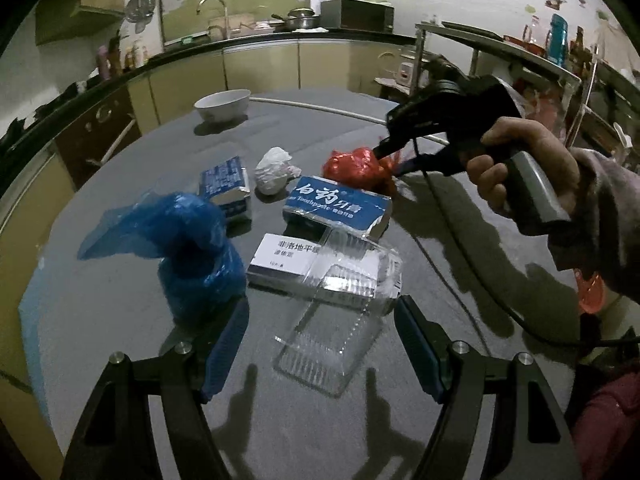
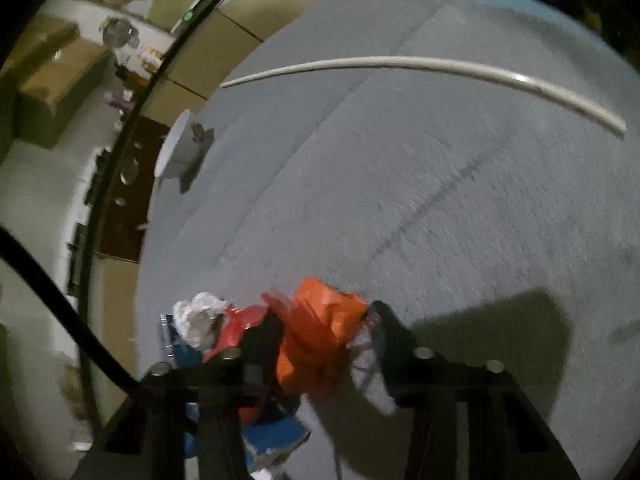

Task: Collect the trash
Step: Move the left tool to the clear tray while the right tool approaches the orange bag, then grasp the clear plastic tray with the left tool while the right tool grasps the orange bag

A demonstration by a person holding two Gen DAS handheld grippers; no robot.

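Trash lies on a round grey table (image 1: 120, 320). My left gripper (image 1: 320, 344) is open around a clear plastic clamshell container (image 1: 336, 328), low above the table. A crumpled blue plastic bag (image 1: 192, 248) sits by its left finger. Beyond lie a white box (image 1: 280, 260), two blue toothpaste boxes (image 1: 340, 204) (image 1: 226, 184), a white crumpled wad (image 1: 274, 168) and a red plastic bag (image 1: 354, 166). My right gripper (image 1: 394, 158) is at the red bag; in the right wrist view its fingers (image 2: 326, 332) straddle the red bag (image 2: 320, 336) with a gap still showing.
A white bowl (image 1: 222, 104) stands at the table's far left. A long white stick (image 2: 400, 66) lies across the far side. Kitchen counter, sink and pots (image 1: 300, 20) run behind. A black cable (image 1: 480, 292) trails from the right gripper over the table.
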